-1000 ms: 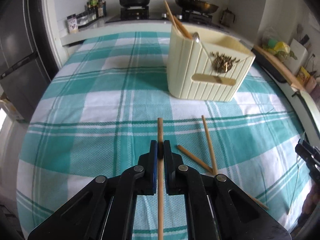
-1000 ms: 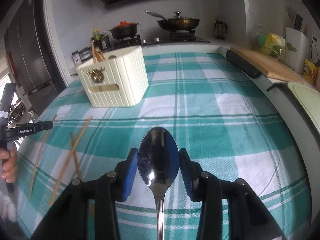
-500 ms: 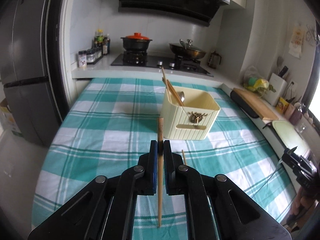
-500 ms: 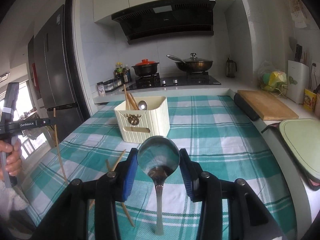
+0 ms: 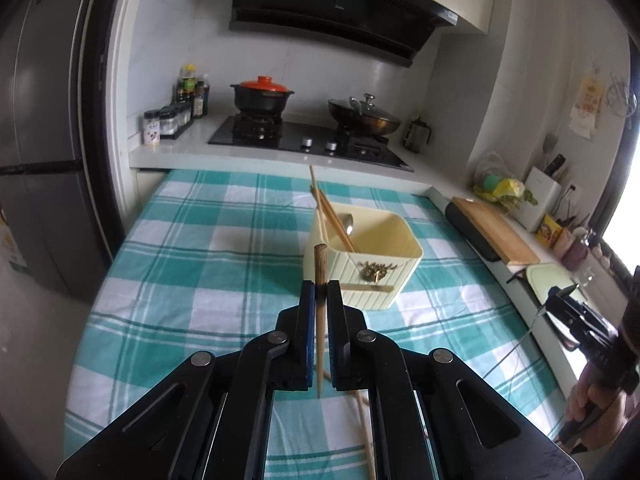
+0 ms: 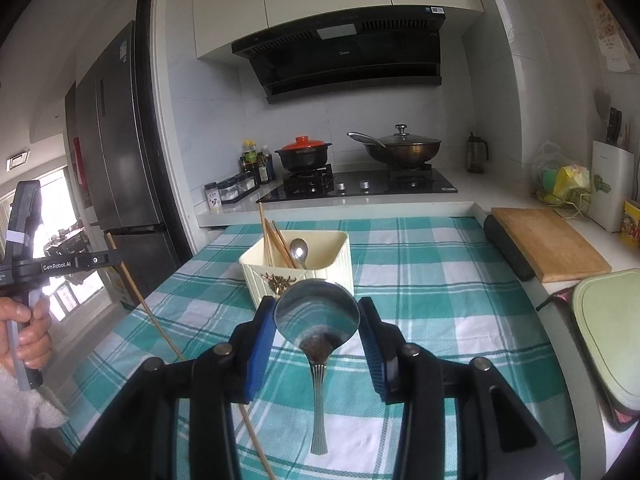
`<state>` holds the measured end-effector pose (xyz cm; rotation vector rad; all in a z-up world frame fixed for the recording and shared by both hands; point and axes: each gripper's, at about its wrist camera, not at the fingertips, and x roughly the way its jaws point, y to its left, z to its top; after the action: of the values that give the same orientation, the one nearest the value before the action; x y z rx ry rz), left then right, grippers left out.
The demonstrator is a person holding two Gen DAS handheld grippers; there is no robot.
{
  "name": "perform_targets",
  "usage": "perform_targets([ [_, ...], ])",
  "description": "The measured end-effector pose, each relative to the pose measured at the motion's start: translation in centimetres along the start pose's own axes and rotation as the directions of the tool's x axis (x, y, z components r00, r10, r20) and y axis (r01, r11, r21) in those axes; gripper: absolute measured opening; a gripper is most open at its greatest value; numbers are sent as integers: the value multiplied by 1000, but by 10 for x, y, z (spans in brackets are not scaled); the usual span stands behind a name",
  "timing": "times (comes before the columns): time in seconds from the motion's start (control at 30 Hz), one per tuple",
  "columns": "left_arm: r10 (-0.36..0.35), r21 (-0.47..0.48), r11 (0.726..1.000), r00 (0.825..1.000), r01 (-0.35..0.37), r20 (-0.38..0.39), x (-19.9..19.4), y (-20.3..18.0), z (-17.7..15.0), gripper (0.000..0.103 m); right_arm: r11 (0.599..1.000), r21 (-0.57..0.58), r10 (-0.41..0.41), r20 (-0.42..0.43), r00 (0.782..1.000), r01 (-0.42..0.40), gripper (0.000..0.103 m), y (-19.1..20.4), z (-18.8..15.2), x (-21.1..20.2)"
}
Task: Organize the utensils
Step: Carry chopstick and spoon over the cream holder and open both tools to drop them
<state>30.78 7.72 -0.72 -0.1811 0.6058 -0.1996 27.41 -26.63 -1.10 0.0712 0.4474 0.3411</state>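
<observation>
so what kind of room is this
A home kitchen, most likely: a gas hob with a lidded wok under a range hood, and a fridge beside the counter.

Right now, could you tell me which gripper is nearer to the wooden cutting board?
Right, I judge. The right gripper, holding a spoon, has the cutting board ahead to its right; the left gripper, holding a chopstick, sits farther left of it.
</observation>
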Motion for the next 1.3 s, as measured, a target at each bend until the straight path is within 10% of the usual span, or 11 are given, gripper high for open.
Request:
perform_targets([
  [0.53,-8,28,1000,982,3,191,44,-33,145,4,996,-73,60,150,987,-49,42,16,151,101],
  [0.97,49,11,999,988,-47,-147,197,-32,110,4,997,-58,38,-248,968,-54,42,-3,93,261],
  [1.17,63,3,998,978,-64,-197,225,-28,95,4,999,-42,13,-295,955,-27,43,-6,76,291],
  [1.3,63,-14,998,978,-67,-200,218,-20,92,38,1000,-2,29,-278,960,-31,53,-3,77,283],
])
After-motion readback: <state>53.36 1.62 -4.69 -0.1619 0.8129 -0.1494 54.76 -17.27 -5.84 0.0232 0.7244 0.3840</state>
